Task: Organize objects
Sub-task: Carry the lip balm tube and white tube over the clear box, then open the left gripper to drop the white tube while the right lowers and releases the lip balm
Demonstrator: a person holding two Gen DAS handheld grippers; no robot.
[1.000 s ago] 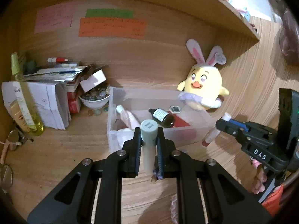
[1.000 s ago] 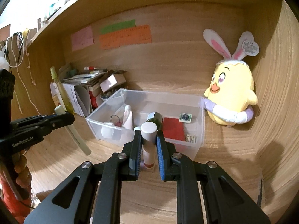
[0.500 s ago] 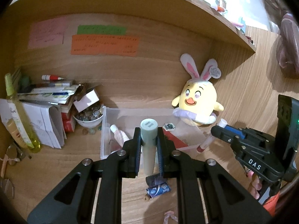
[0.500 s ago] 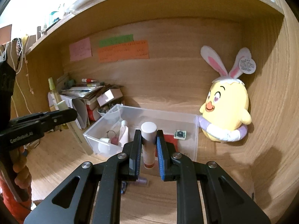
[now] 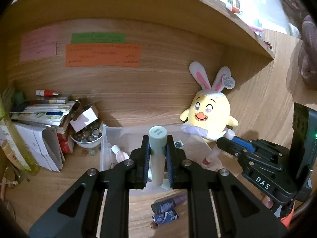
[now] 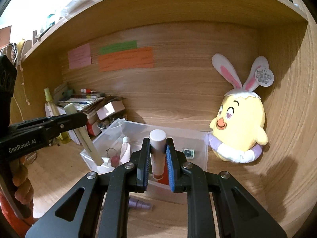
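Left gripper: jaws pinch a pale green tube upright, cap on top; from the right wrist view the tube slants down towards the bin's near left corner.
Right gripper: jaws pinch a white-capped tube with a reddish lower end, upright, in front of the bin's near wall.
Hand: fingers wrapped around the left gripper's handle, seen at the left edge of the right wrist view.
Tabletop: wood grain, carrying the loose items and the bin.
Loose items in front: a dark purple tube lying on its side, touching a small blue packet just nearer the camera.
Clear plastic bin: open-topped, just beyond both grippers; inside lie a small pink bottle with a white cap, a red flat piece and a small dark square item near its right wall.
Plush chick with bunny ears: just right of the bin, leaning in the corner, a paper tag on one ear.
White bowl of marbles: left of the bin, a few marbles on the tabletop beside it.
Stack of books and papers: further left, a small white box leaning on it, a red-and-white marker on top.
Yellow-green bottle: upright at the far left.
Back wall: pink, green and orange paper notes, writing too small to read.
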